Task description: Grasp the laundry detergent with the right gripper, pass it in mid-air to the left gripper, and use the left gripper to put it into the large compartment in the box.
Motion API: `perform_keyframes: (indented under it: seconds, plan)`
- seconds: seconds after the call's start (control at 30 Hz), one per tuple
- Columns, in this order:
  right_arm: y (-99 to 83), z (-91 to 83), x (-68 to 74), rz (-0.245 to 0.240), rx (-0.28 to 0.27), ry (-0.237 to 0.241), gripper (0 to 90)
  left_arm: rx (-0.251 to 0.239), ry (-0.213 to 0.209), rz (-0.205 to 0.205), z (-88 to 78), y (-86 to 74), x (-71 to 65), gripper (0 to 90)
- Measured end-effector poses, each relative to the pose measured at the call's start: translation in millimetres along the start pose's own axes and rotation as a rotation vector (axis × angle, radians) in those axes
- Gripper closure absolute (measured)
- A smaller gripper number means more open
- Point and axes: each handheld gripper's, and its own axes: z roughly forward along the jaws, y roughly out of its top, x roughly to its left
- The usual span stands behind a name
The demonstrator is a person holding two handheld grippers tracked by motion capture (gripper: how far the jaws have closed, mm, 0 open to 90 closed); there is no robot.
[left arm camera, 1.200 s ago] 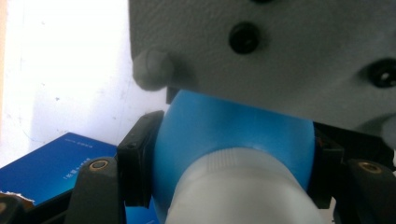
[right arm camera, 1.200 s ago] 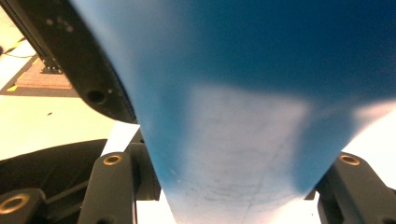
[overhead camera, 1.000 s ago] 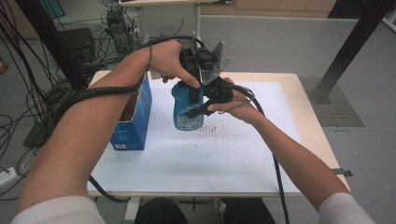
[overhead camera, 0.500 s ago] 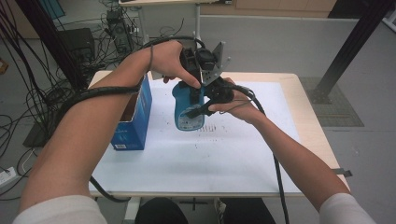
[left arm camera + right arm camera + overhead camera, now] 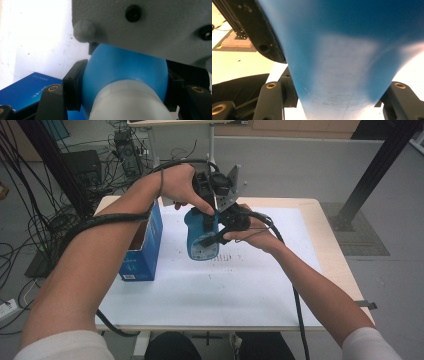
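Thing in hand: a blue plastic bottle [image 5: 201, 239] with a white cap [image 5: 130, 102], held above the white sheet on the worktop [image 5: 260, 290], just right of the blue carton [image 5: 141, 251].
Left tool [image 5: 206, 215]: pinched on the bottle's rounded blue shoulder just past the cap; in the left gripper view both black jaws pressed against its sides.
Right tool [image 5: 212, 239]: clamped across the bottle's lower body; in the right gripper view the blue wall [image 5: 342, 62] sat between the two jaws and touched both.
Weight: judged light to moderate; how full it was could not be told.
Stiffness: the wall looked like moulded plastic, likely to give a little under a hard squeeze but to keep its shape.
Surface: smooth and faintly glossy, so probably slippery on curved parts.
Fragility: low; unlikely to crack, though the cap could loosen if twisted.
Best hold: across the narrower flat faces of the body, or at the shoulder where the curve stops the jaws sliding.
Risk: on the domed shoulder the pads might creep toward the cap.
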Motion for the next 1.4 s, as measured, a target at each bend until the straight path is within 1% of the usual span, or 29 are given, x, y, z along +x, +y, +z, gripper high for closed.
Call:
perform_keyframes:
  seconds: [0.23,0.7,0.83,0.9,0.93,1.23,1.3,1.37,1.4]
  plan:
    - [-0.2,-0.1,0.3,-0.005,-0.006,-0.001,42.1,-0.004,0.000,-0.001,-0.3,-0.2,-0.7,36.0]
    - [0.0,0.3,1.7,0.002,-0.007,0.003,41.7,-0.006,-0.001,-0.002,-0.8,-1.1,-2.2,36.1]
    - [-0.2,-0.1,1.8,0.007,-0.009,0.006,41.2,-0.007,-0.001,-0.004,-1.6,-1.2,-2.4,36.1]
    - [-0.2,-0.3,2.9,0.021,-0.015,0.018,41.0,-0.007,-0.002,-0.004,-1.9,-1.1,-2.7,36.1]
    - [-0.3,-0.2,2.2,0.008,-0.012,0.006,41.0,-0.007,-0.002,-0.004,-1.9,-0.9,-2.9,36.2]
    - [-0.6,1.1,3.7,-0.007,-0.010,-0.003,40.4,-0.019,-0.006,-0.007,-5.5,-1.8,-3.4,36.2]
    - [-1.2,-0.6,3.5,-0.015,-0.023,-0.006,38.8,-0.018,-0.006,-0.009,-5.8,-2.6,-3.2,36.2]
    - [-2.1,-5.7,4.1,-0.010,-0.031,-0.028,34.8,-0.014,-0.006,-0.012,-5.2,-3.6,-2.5,36.2]
    - [-2.6,-8.2,5.2,0.010,-0.028,-0.030,31.2,-0.014,-0.005,-0.015,-4.4,-4.2,-2.1,36.2]
